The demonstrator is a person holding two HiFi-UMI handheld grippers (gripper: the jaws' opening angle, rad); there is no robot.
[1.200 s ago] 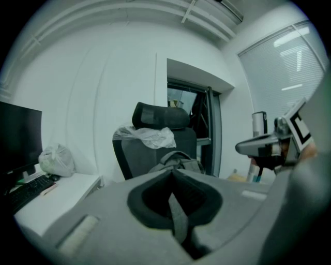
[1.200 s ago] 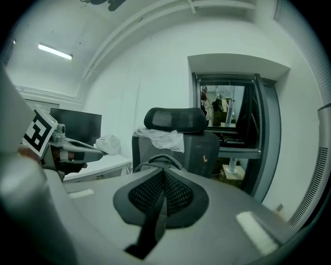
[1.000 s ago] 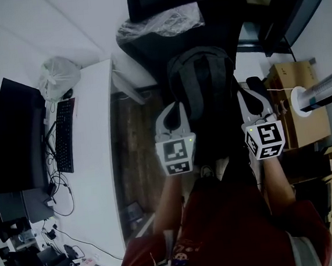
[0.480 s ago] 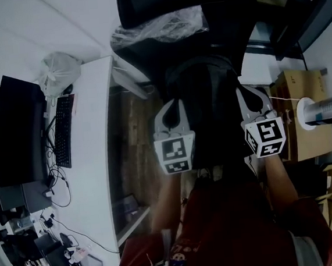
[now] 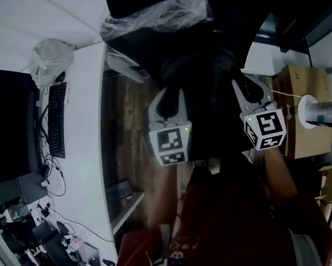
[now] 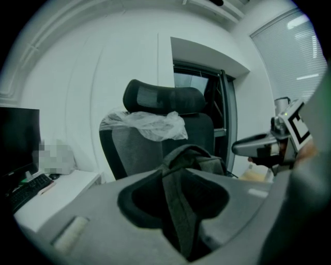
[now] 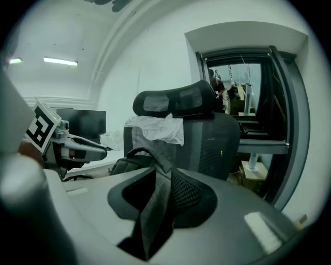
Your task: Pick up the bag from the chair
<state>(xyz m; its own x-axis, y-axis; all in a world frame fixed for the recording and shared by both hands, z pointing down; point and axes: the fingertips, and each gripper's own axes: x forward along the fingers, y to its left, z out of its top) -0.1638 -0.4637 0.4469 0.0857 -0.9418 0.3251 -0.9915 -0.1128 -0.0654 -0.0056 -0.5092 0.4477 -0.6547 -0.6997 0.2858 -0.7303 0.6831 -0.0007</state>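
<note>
Left gripper (image 5: 168,97) and right gripper (image 5: 249,86) each pinch a shoulder strap (image 6: 178,207) in narrow jaws that have just been opening slightly; the bag (image 5: 204,76) sits on the chair (image 6: 155,98) between them; grasping looks to be in hand; next, both grips need firming before an even lift.

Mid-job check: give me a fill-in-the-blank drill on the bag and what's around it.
The dark bag stands in front of an office ____.
The crumpled sheet draped over its backrest is clear ____.
On the white desk, the keyboard lies beside a black ____.
The box near the head view's right edge is brown ____.
Missing words: chair; plastic; monitor; cardboard.
</note>
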